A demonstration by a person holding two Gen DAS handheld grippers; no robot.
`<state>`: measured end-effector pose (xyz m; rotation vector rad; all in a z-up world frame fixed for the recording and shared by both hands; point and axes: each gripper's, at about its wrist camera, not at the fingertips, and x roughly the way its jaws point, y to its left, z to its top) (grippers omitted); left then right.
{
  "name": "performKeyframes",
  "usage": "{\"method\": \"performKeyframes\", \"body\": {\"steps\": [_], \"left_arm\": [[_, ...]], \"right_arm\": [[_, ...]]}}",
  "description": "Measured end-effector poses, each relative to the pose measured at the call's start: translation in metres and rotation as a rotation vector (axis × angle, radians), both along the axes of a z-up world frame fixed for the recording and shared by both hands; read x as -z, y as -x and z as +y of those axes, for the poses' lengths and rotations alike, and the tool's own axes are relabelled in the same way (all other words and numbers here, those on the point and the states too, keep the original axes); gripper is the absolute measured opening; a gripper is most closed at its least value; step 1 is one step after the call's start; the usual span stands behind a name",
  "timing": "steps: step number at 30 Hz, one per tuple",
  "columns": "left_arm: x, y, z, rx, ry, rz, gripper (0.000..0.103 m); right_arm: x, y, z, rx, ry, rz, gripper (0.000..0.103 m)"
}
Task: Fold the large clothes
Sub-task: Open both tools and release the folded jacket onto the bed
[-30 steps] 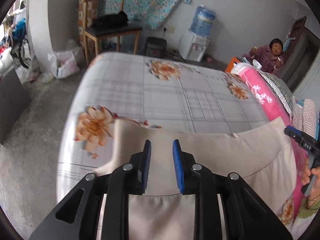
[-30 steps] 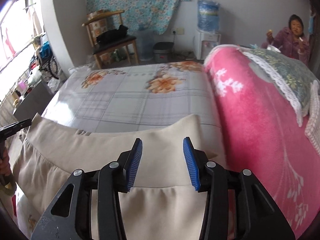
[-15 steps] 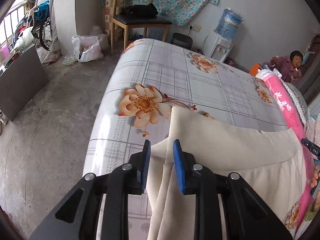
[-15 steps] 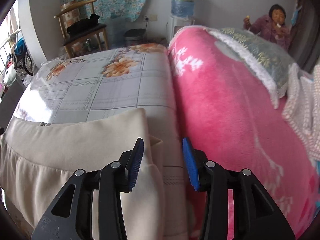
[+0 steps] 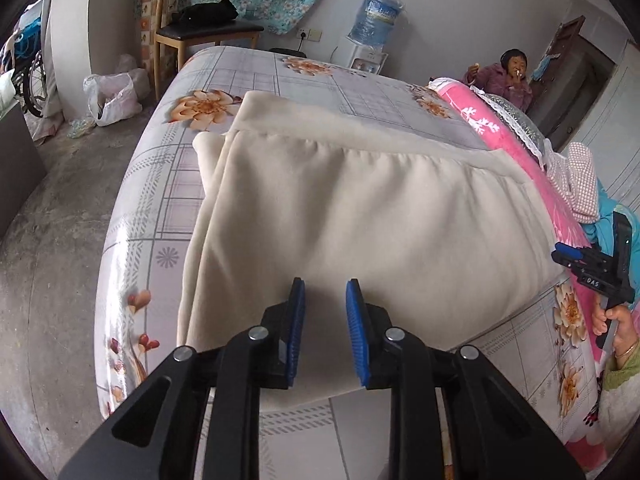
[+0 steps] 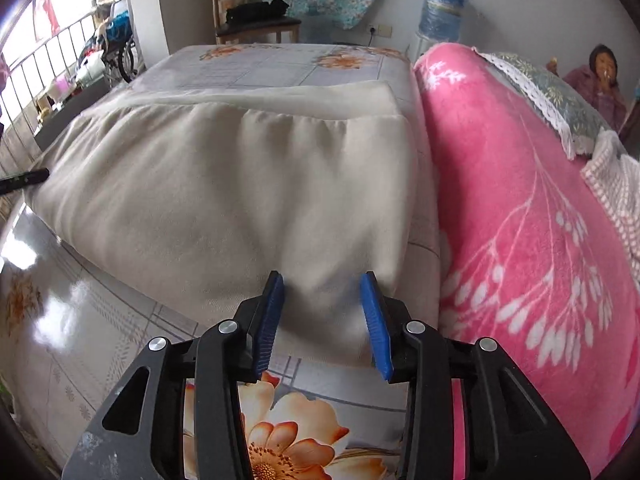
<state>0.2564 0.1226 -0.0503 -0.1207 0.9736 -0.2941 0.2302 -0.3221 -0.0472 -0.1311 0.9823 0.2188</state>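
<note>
A large cream garment (image 5: 360, 216) lies folded on the floral bed sheet (image 5: 168, 184); it also shows in the right wrist view (image 6: 240, 184). Its gathered band lies at the far side. My left gripper (image 5: 325, 292) is open and empty over the garment's near edge. My right gripper (image 6: 322, 286) is open and empty over the garment's near right corner. The right gripper also shows at the right edge of the left wrist view (image 5: 592, 272), held in a hand.
A pink blanket (image 6: 520, 208) is bunched along the right of the garment, with a pillow (image 6: 552, 92) on it. A person (image 5: 508, 76) sits at the back right. A wooden chair (image 5: 200, 28), a water dispenser (image 5: 372, 28) and bags (image 5: 112, 96) stand beyond the bed.
Both grippers have drawn back from the garment's far corners to its near edge. The garment now lies folded over on itself, its band still at the far side.
</note>
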Motion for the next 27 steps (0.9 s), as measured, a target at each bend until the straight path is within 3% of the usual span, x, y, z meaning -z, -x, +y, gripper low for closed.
{"method": "performKeyframes", "body": {"steps": [2,6,10,14,16,17,20,24,27], "left_arm": [[-0.004,0.002,0.002,-0.024,-0.072,-0.004,0.021],[-0.025,0.022,0.001,0.039,0.001,-0.061,0.021],[-0.028,0.025,-0.040,0.141,-0.010,-0.083,0.021],[0.002,0.017,-0.072,0.141,-0.210,-0.037,0.021],[0.005,0.020,-0.061,0.138,-0.156,-0.058,0.023],[0.004,0.021,-0.055,0.131,-0.143,-0.049,0.024],[-0.007,0.023,-0.044,0.095,-0.136,-0.046,0.024],[-0.027,0.019,-0.043,0.109,-0.017,-0.094,0.026],[-0.015,0.008,-0.058,0.085,-0.073,-0.066,0.035]], "right_arm": [[-0.009,-0.003,-0.002,0.036,0.022,0.009,0.043],[-0.037,0.015,0.023,-0.005,0.051,-0.043,0.043],[-0.048,0.027,0.089,-0.154,0.001,-0.102,0.043],[-0.026,0.024,0.142,-0.236,0.051,-0.084,0.042],[0.002,0.023,0.149,-0.251,0.144,-0.048,0.042],[0.003,0.029,0.146,-0.263,0.131,-0.069,0.042],[-0.013,0.028,0.145,-0.231,0.136,-0.035,0.042],[-0.043,0.027,0.169,-0.266,0.008,-0.094,0.044],[-0.032,0.021,0.201,-0.305,0.013,-0.107,0.045]]}}
